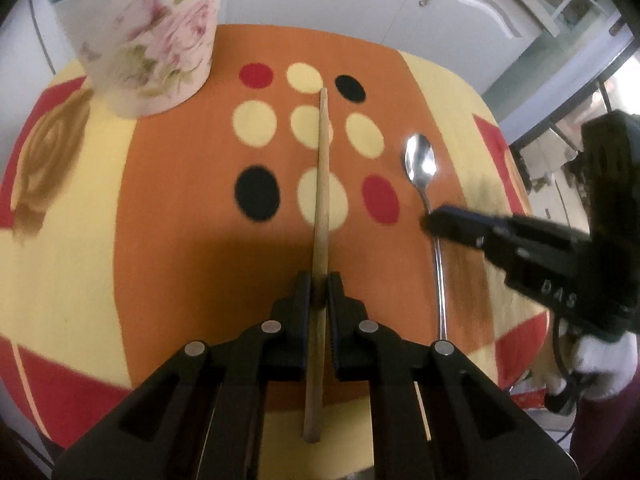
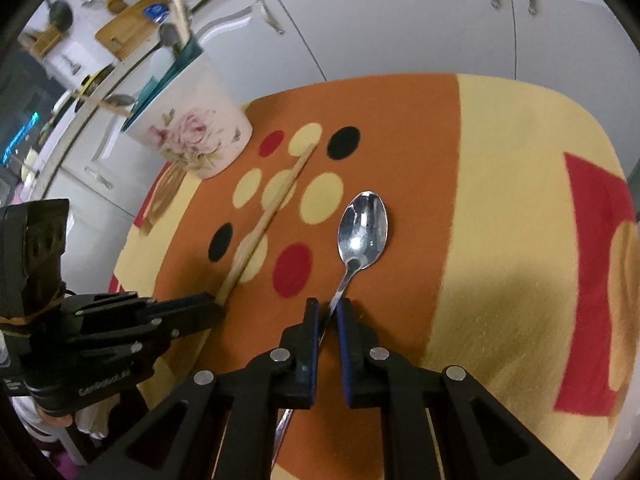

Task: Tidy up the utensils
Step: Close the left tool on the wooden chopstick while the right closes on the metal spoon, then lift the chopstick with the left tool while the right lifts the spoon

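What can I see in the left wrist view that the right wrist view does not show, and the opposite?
Only the left wrist view shows the wooden stick's near end passing back between the left gripper's fingers, and the gloved hand holding the right gripper.

Only the right wrist view shows the spoon's handle between the right gripper's fingers, the utensils standing in the floral pot, and the counter with a cutting board.

Both show the patterned cloth, the pot, stick, spoon and white cabinets.
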A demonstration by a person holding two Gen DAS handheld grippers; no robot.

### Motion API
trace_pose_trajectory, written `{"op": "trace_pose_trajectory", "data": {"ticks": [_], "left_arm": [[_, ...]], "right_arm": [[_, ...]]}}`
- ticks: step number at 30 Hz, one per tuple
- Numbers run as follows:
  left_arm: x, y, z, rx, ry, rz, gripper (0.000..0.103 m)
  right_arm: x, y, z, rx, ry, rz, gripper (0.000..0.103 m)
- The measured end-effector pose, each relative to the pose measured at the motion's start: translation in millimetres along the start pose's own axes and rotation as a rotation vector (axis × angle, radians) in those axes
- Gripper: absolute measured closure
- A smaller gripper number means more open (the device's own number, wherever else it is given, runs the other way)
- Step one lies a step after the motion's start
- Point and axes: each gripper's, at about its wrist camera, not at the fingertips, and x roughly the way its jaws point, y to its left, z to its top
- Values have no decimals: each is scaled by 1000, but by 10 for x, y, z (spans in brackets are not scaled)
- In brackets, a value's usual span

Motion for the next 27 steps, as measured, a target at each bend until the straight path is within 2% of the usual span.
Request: {"op": "trace_pose_trajectory", "data": {"ticks": [1,2,5,9,13,15,17,18,21,22,23,25,27], "left_arm": [[-18,16,-1,-5,2,-2,95],[-38,43,20,-13,2,-4,92],[-108,122,118,-43,-29,-13,79],[-80,150,393,-53,-53,2,78],[90,27,610,-19,-33,4,77],[175,-21,696,-1,-30,38,77],[291,-60,774,9,-16,55,77],[290,-82,802,21,-37,66,77],[341,-138,860,49,-31,77,81],[352,-136,874,53,-33,73,95],[365,-122,883,53,-25,67,99],[342,-44,892,26,-18,32,99],[243,16,867,15,-38,30,99]], "right_arm": [[10,-7,33,3,-14,-13,73],[-13,-38,49,18,-30,-11,70],[-38,-122,121,40,-54,0,70],[-28,-255,288,27,-85,7,70],[122,-266,355,-8,-83,32,70],[147,-256,358,-34,-94,45,75],[190,-239,362,-42,-84,54,95],[208,-239,364,-36,-85,71,96],[223,-211,363,-34,-85,85,99],[210,-210,360,-31,-86,87,100],[192,-205,354,-27,-89,87,100],[129,-200,336,-19,-104,77,100],[9,-196,318,-4,-131,85,100]]}}
